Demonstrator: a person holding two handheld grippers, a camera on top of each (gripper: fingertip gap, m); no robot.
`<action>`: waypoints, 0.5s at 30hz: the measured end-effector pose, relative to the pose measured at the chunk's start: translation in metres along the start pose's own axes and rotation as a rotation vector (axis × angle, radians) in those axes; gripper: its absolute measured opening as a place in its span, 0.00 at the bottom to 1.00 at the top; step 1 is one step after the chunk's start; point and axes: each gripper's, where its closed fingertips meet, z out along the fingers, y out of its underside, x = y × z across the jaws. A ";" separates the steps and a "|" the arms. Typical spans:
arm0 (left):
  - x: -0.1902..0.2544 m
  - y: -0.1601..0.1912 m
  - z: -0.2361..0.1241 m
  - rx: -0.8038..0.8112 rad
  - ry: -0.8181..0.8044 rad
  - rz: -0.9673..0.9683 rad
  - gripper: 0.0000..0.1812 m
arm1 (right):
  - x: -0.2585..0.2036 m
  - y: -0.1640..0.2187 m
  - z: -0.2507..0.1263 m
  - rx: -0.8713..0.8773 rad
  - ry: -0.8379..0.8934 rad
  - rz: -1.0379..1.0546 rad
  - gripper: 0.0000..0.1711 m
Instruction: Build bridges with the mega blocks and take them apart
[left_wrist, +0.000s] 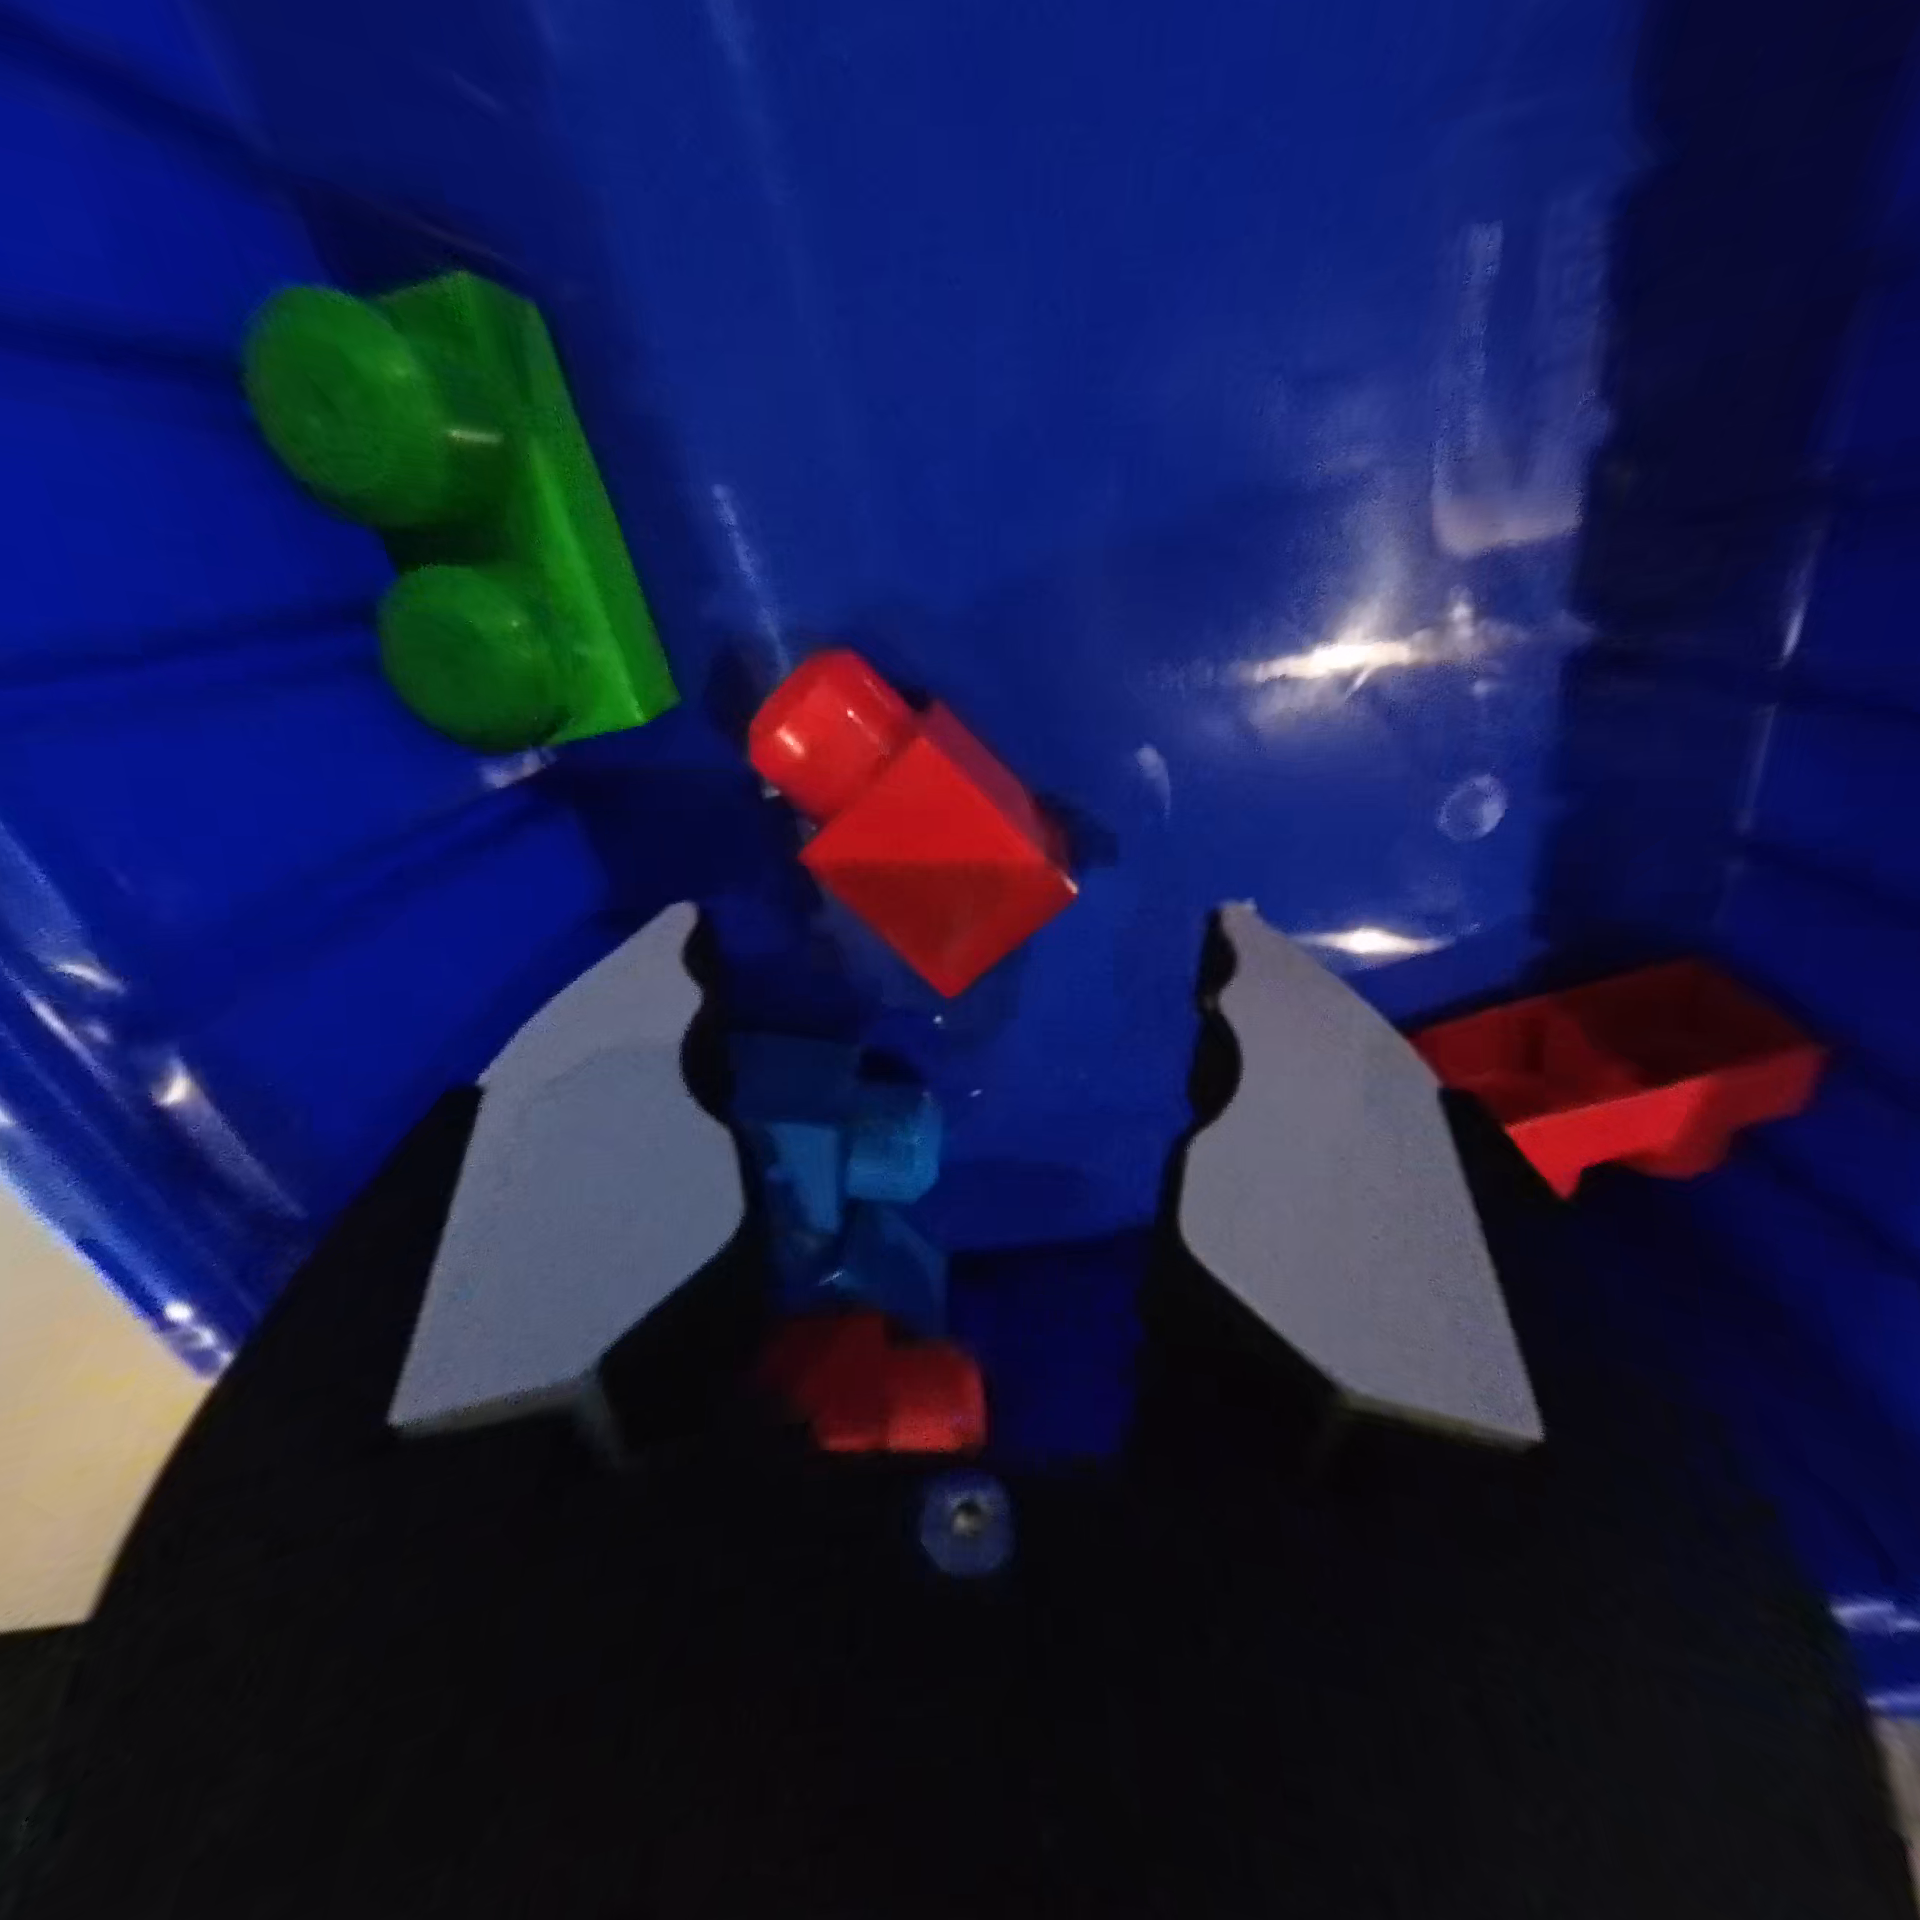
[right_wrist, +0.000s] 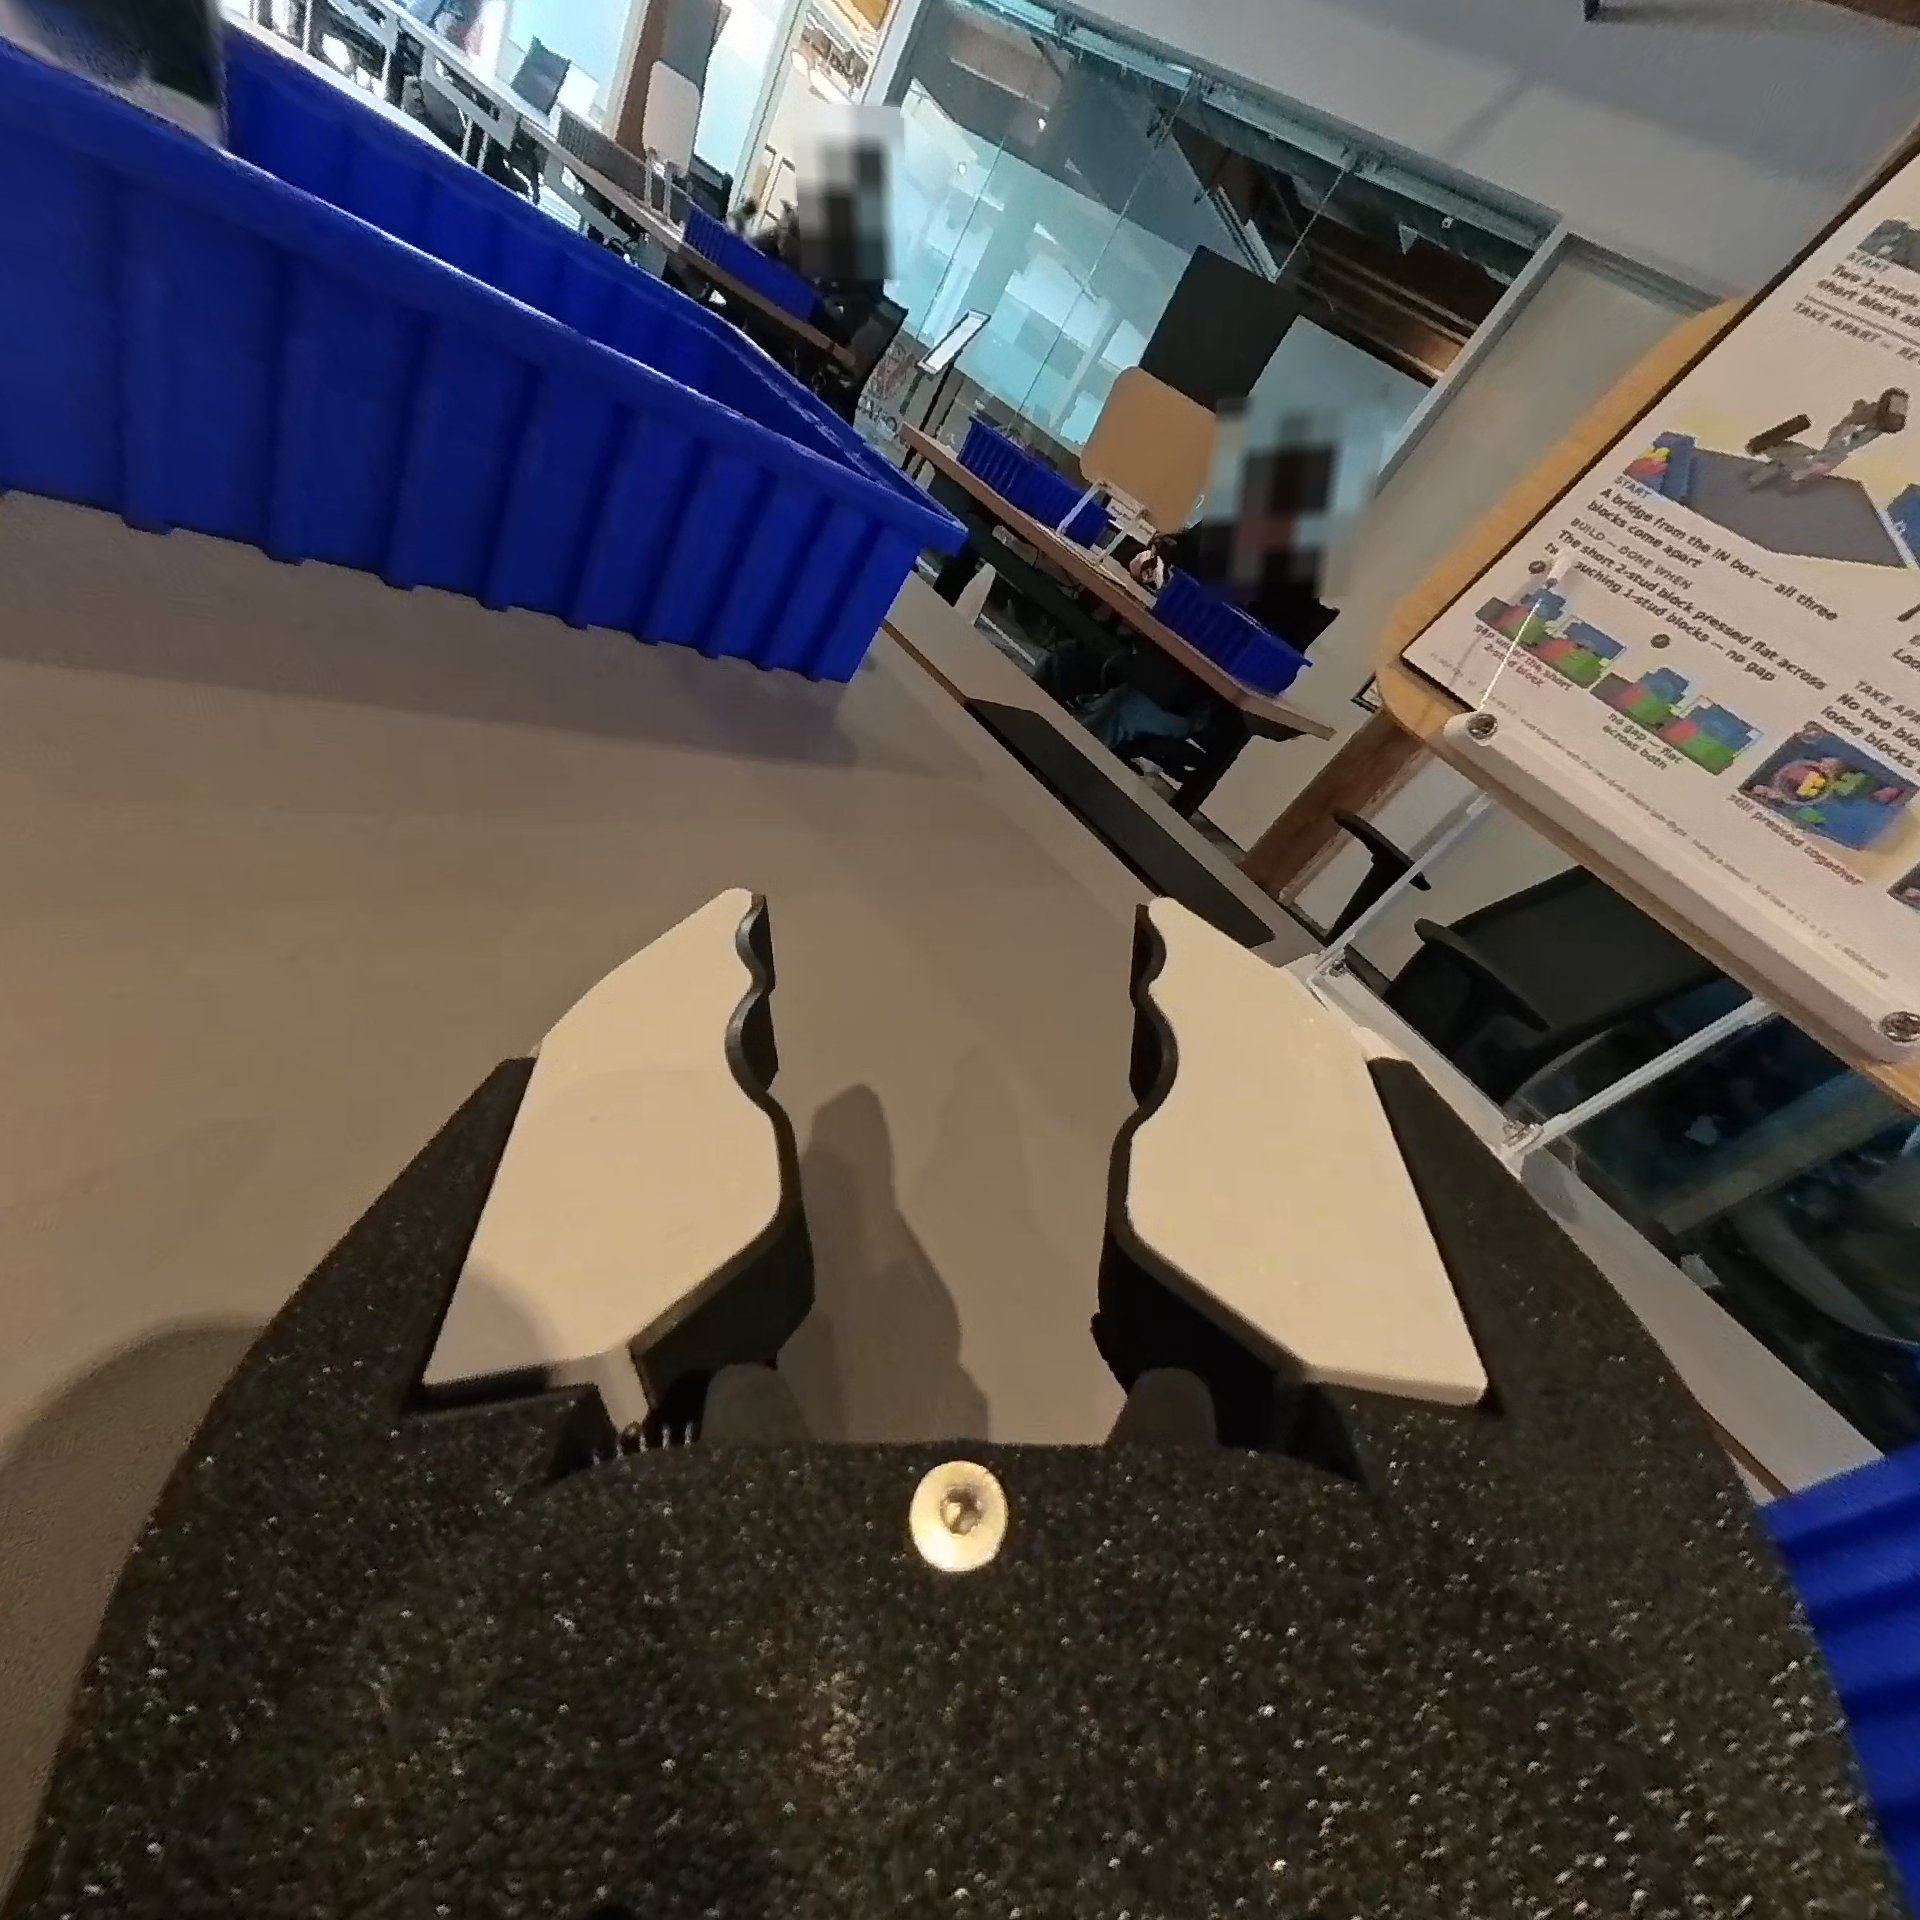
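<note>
Left tongs were held spread inside the blue bin, pinching nothing, near a one-stud red block and a green block. Right tongs were spread over the grey surface.

My left wrist view is dim and smeared with motion blur — the blue bin throws white glare streaks at three o'clock, and the green block at ten o'clock is soft. My right wrist view is bright and sharper; the right gripper casts a soft shadow on the grey table, and straight lines bow toward the edges.
</note>
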 end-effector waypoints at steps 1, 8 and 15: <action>0.001 -0.003 0.001 0.013 0.031 -0.055 0.52 | 0.000 0.000 0.000 0.001 0.001 -0.002 0.38; -0.007 -0.002 0.015 -0.013 0.072 -0.250 0.28 | 0.000 0.000 0.000 0.000 -0.002 -0.019 0.38; 0.008 -0.005 0.005 0.086 0.010 -0.063 0.21 | 0.009 -0.012 -0.004 0.087 0.052 -0.016 0.38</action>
